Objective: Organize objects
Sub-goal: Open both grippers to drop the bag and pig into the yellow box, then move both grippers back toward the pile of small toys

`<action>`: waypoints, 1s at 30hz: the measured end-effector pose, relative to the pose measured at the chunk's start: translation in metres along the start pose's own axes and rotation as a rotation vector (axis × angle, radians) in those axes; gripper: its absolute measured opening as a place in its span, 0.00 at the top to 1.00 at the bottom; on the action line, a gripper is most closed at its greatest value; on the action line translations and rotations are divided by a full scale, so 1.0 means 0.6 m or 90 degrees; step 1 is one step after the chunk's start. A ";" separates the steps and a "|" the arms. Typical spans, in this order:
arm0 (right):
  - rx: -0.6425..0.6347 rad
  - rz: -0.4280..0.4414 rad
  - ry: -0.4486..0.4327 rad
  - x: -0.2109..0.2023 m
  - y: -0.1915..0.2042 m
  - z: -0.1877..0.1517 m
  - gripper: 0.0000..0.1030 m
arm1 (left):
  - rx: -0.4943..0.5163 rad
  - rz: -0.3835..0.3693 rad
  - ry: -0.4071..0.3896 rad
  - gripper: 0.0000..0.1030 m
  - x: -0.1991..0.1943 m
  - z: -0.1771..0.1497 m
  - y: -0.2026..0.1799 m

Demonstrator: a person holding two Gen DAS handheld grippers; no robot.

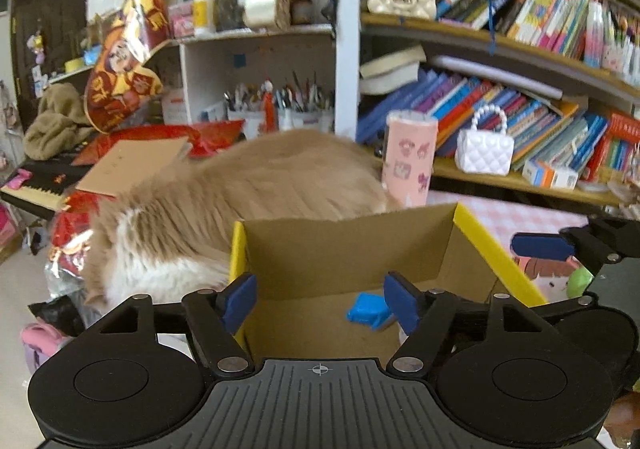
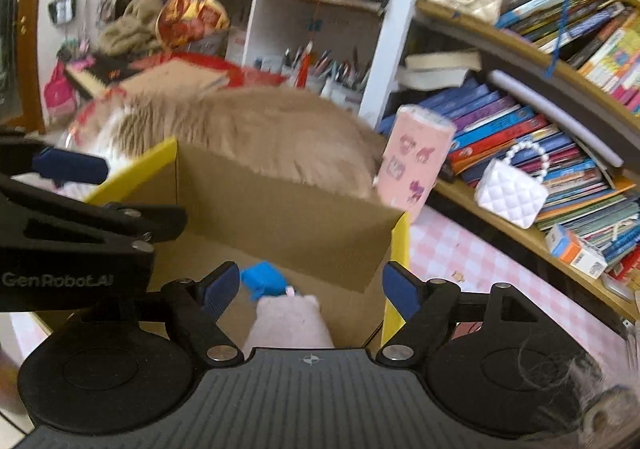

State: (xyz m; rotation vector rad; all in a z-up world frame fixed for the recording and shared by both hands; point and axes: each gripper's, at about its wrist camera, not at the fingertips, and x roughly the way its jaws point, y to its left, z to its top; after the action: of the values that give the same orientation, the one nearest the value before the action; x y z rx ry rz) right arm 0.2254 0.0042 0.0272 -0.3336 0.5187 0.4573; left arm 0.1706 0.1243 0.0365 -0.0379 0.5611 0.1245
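Both sets of jaws are spread wide with nothing pinched. The left gripper point(image 1: 320, 303) and right gripper point(image 2: 310, 287) hang over the yellow-edged cardboard box point(image 1: 476, 233). A blue toy point(image 1: 366, 309) and pink plush point(image 2: 288, 319) sit inside, below them. A fluffy cat point(image 1: 240, 185) lounges just past the box.

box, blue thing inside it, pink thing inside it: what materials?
Box: corrugated cardboard, matte brown inside, yellow printed outside; its folded walls and raw edges show it.
Blue thing: probably hard plastic, saturated and slightly glossy, though blur leaves this uncertain.
Pink thing: looks like plush fabric with a fuzzy, matte surface; likely a soft toy.
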 end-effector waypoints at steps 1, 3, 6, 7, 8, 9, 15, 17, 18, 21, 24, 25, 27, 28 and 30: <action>0.004 -0.011 -0.005 -0.010 0.002 0.001 0.22 | -0.005 0.002 -0.005 0.27 -0.008 0.000 0.004; 0.010 -0.027 -0.013 -0.027 0.006 -0.002 0.21 | -0.014 0.006 -0.014 0.26 -0.025 -0.002 0.013; 0.025 -0.044 -0.018 -0.050 0.010 -0.008 0.21 | -0.026 0.012 -0.023 0.23 -0.048 -0.009 0.025; 0.033 -0.050 -0.019 -0.059 0.011 -0.011 0.21 | -0.030 0.013 -0.025 0.22 -0.056 -0.013 0.028; 0.043 -0.054 -0.020 -0.068 0.013 -0.015 0.21 | -0.034 0.013 -0.027 0.21 -0.063 -0.018 0.032; 0.051 -0.057 -0.020 -0.076 0.015 -0.019 0.21 | -0.036 0.011 -0.028 0.21 -0.071 -0.023 0.034; 0.089 -0.074 -0.008 -0.118 0.041 -0.055 0.21 | -0.030 0.004 -0.018 0.20 -0.105 -0.063 0.039; 0.097 -0.076 0.006 -0.129 0.052 -0.069 0.21 | -0.028 0.003 -0.007 0.20 -0.114 -0.078 0.042; 0.102 -0.076 0.015 -0.134 0.057 -0.076 0.21 | -0.028 0.003 -0.002 0.20 -0.118 -0.086 0.043; 0.125 -0.079 0.038 -0.150 0.071 -0.097 0.21 | -0.032 0.002 0.015 0.20 -0.132 -0.110 0.049; 0.135 -0.093 0.054 -0.169 0.089 -0.118 0.21 | -0.029 0.001 0.032 0.20 -0.147 -0.134 0.054; 0.136 -0.097 0.057 -0.175 0.095 -0.125 0.21 | -0.028 0.001 0.037 0.20 -0.152 -0.141 0.056; 0.140 -0.103 0.064 -0.188 0.106 -0.138 0.21 | -0.028 0.001 0.047 0.20 -0.161 -0.155 0.060; 0.143 -0.104 0.068 -0.194 0.110 -0.144 0.21 | -0.029 0.002 0.052 0.20 -0.165 -0.161 0.061; 0.153 -0.106 0.077 -0.204 0.116 -0.156 0.21 | -0.033 0.001 0.059 0.20 -0.173 -0.171 0.061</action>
State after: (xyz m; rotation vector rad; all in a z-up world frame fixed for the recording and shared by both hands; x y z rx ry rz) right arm 0.0589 -0.0162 0.0037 -0.1721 0.6509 0.2120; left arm 0.0244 0.1420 0.0050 -0.0936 0.6507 0.1394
